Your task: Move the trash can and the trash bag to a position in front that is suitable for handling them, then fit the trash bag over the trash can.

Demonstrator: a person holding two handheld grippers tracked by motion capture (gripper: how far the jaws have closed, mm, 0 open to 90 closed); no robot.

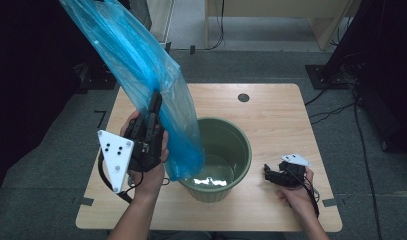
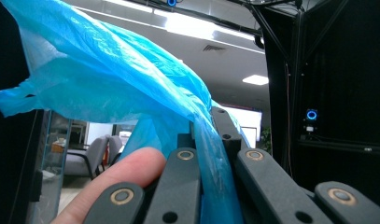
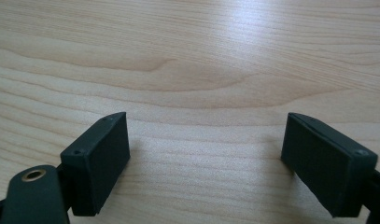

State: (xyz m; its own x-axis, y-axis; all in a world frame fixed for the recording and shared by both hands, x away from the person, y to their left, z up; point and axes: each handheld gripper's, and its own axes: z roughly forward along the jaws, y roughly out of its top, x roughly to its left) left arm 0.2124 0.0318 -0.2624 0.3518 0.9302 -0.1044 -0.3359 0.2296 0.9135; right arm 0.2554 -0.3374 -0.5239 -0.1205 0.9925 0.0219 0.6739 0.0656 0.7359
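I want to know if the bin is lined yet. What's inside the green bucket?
The green bucket shows its bare floor with a bright glare. The blue plastic bag, pinched by the left gripper, hangs over its left rim, hiding that part of the inside.

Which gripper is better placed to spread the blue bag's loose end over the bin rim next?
Right, probably. The right gripper rests open beside the green bin, holding nothing; the left gripper is shut on the blue bag.

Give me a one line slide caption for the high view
Left gripper lifts a blue plastic bag over a green bucket while the right gripper rests open on the wooden table.
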